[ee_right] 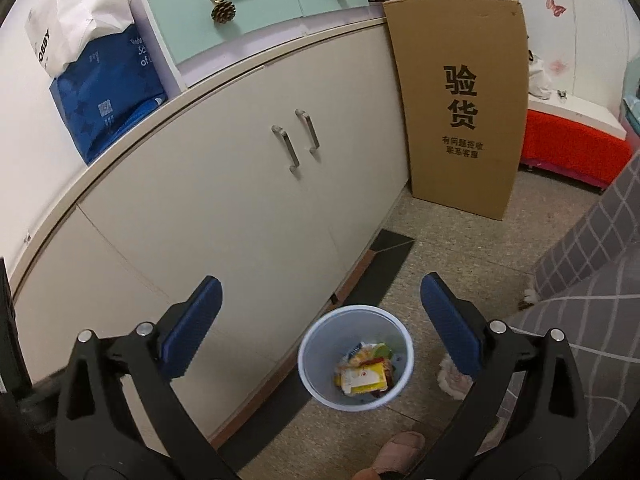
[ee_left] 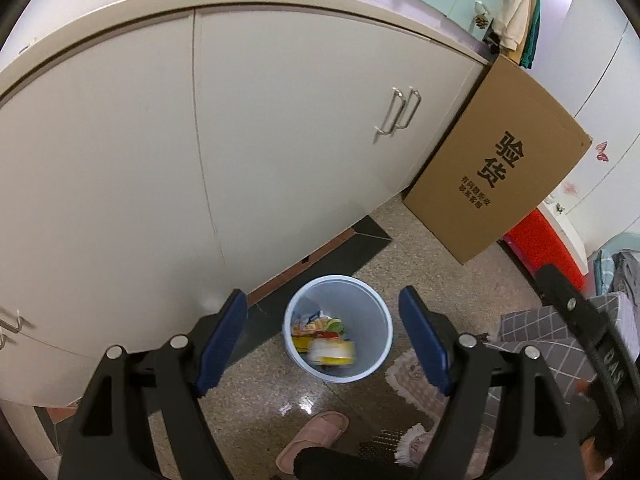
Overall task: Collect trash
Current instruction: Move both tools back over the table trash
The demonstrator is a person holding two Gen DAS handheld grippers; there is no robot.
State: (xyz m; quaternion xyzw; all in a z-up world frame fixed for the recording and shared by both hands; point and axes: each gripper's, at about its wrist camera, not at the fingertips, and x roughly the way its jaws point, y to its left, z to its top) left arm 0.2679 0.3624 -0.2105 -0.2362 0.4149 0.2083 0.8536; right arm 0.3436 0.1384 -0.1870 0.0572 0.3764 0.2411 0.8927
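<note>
Left wrist view: both the left tool (ee_left: 322, 330) and right tool (ee_right: 320, 326) hang wide open and empty above the floor-standing bin (ee_left: 338, 328) of wrappers (ee_left: 324, 340), which a careless knock could tip over.

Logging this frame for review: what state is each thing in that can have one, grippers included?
left gripper: open, nothing between the pads
right gripper: open, nothing between the pads
trash bin: upright on the floor, no lid, wrappers in the bottom
cabinet doors: closed
cardboard box: flattened, standing on edge beside the cabinet
drawers: closed
</note>
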